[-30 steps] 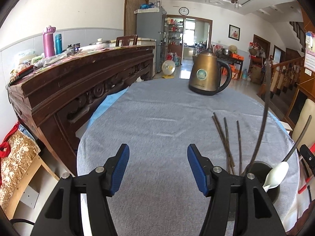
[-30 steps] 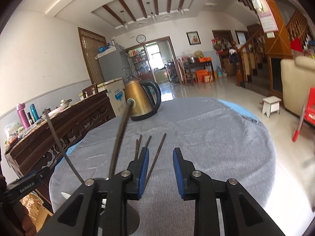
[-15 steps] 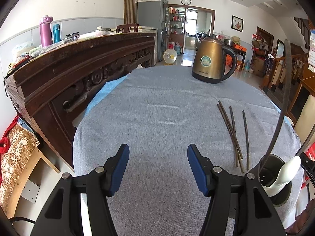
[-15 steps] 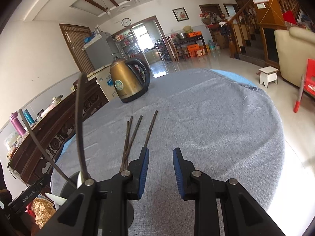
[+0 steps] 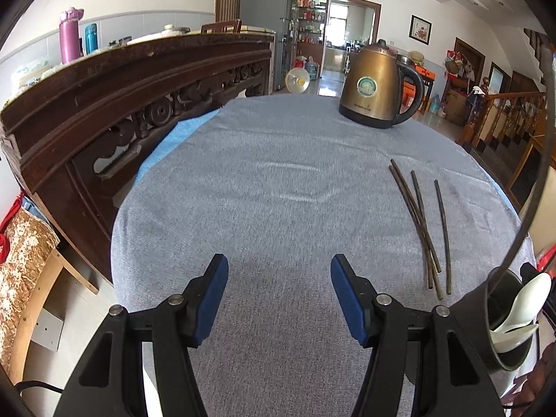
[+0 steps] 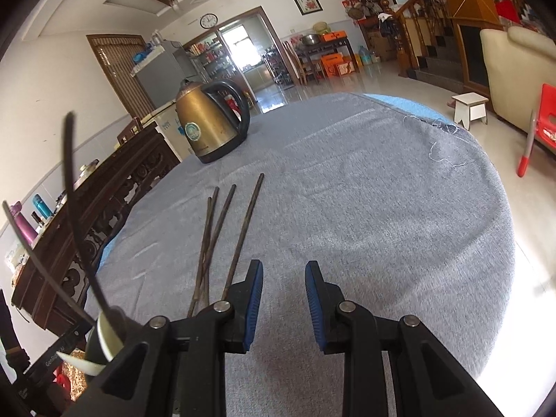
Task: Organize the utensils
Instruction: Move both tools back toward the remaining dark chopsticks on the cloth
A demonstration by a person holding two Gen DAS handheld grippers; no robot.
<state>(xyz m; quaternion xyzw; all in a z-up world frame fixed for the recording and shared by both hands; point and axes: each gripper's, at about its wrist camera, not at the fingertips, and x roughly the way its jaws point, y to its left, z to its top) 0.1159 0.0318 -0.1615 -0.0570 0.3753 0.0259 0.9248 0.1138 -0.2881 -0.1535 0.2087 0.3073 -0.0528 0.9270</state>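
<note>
Legible markings: one partial

White lettering "GenRo…", cut off, on a black bar (image 6: 52, 356) at lower left, right wrist view; kettle (image 5: 377, 85) badge unreadable.

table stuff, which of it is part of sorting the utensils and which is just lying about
Part of the job:
- loose chopsticks lying on the grey cloth
- dark utensil holder at the table's near edge
- white spoon standing in the holder
- chopsticks already in the holder

Just lying about:
- bronze kettle at the far side of the table
- carved wooden sideboard with bottles on top
</note>
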